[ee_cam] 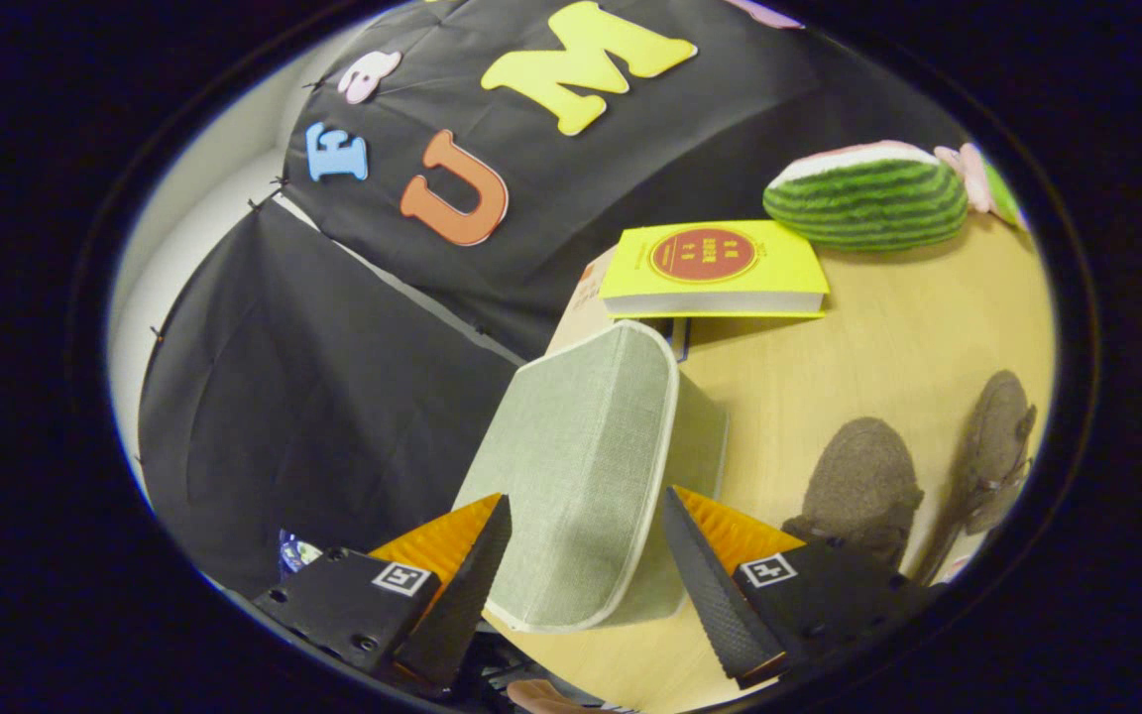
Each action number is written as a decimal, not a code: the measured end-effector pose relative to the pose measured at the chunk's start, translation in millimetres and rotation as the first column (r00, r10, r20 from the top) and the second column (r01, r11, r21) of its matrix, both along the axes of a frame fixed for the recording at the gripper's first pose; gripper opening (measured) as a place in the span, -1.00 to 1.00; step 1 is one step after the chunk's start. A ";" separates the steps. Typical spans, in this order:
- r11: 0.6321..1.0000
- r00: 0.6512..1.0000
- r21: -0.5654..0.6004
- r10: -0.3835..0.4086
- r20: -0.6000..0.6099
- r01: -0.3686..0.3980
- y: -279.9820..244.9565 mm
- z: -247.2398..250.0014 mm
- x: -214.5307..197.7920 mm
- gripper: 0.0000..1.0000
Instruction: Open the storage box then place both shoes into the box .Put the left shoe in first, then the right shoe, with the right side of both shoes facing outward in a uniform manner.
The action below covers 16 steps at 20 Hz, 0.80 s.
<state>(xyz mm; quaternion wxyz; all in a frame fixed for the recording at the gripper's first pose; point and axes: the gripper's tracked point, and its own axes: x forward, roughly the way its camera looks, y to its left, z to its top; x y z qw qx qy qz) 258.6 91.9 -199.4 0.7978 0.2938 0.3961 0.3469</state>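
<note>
A grey-green fabric storage box [581, 446] with white piping on its lid stands at the near edge of the wooden table [888, 337]. Its lid is down and its broad top faces me. My gripper [587, 496] is open, and its fingers straddle the near end of the box, one on each side of the lid. Whether they touch it I cannot tell. Two fuzzy grey-brown shoes lie on the table beyond the right finger. One shoe [863, 486] is close to the box and the other shoe [997, 446] lies further right.
A yellow book [715, 263] lies just beyond the box, partly over a cardboard sheet. A watermelon plush [868, 203] sits behind it with a pink and green toy [982, 178] beside it. The black booth wall [333, 397] hangs left of the table.
</note>
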 end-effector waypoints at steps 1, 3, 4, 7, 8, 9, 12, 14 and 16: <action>1.000 1.000 0.007 0.020 -0.020 -0.019 2.9 -8.0 4.9 0.95; 0.998 0.996 0.045 0.048 -0.075 -0.045 4.7 -18.3 17.6 0.95; 0.994 0.992 0.089 0.072 -0.106 -0.063 6.4 -18.6 21.8 0.94; 0.964 0.971 0.239 0.159 -0.178 -0.114 17.5 -9.3 31.5 0.93; 0.960 0.962 0.244 0.186 -0.201 -0.135 22.7 -15.8 33.8 0.94; 0.962 0.957 0.236 0.191 -0.217 -0.138 24.0 -26.7 36.6 0.89; 0.943 0.937 0.288 0.243 -0.250 -0.167 31.2 -30.1 40.5 0.76; 0.928 0.926 0.327 0.271 -0.261 -0.179 36.7 -29.3 39.9 0.69; 0.935 0.939 0.323 0.236 -0.252 -0.148 34.6 -30.3 47.9 0.45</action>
